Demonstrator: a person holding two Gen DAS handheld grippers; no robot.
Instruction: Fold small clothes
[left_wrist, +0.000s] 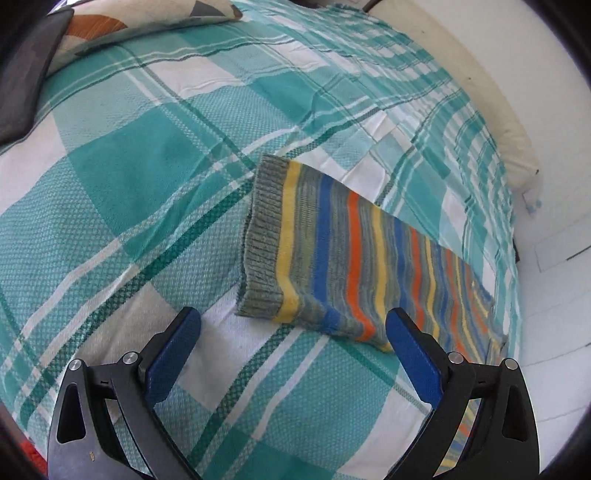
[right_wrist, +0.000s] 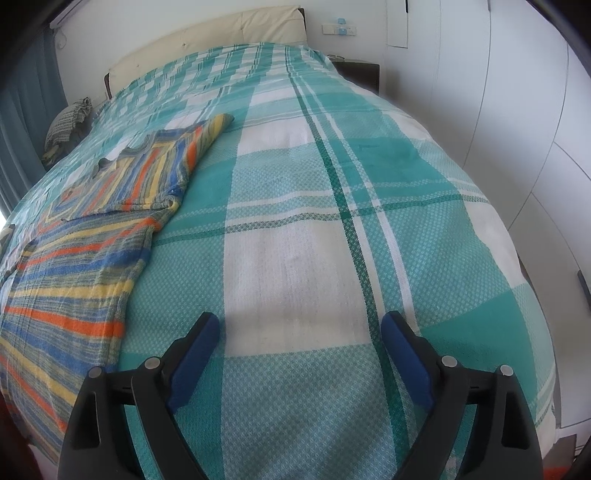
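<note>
A small striped knit sweater (left_wrist: 351, 254), grey with blue, orange and yellow stripes, lies flat on the bed. In the left wrist view its ribbed grey cuff end (left_wrist: 260, 236) points left, just beyond my left gripper (left_wrist: 293, 325), which is open and empty above the bedspread. In the right wrist view the sweater (right_wrist: 92, 236) lies at the left, one sleeve (right_wrist: 207, 136) reaching up and right. My right gripper (right_wrist: 300, 328) is open and empty over bare bedspread, to the right of the sweater.
The bed has a teal and white plaid bedspread (right_wrist: 332, 184). A cream headboard (right_wrist: 221, 33) stands at the far end. Pillows (left_wrist: 110, 26) lie at the upper left in the left wrist view. White wardrobe doors (right_wrist: 517, 110) stand to the right.
</note>
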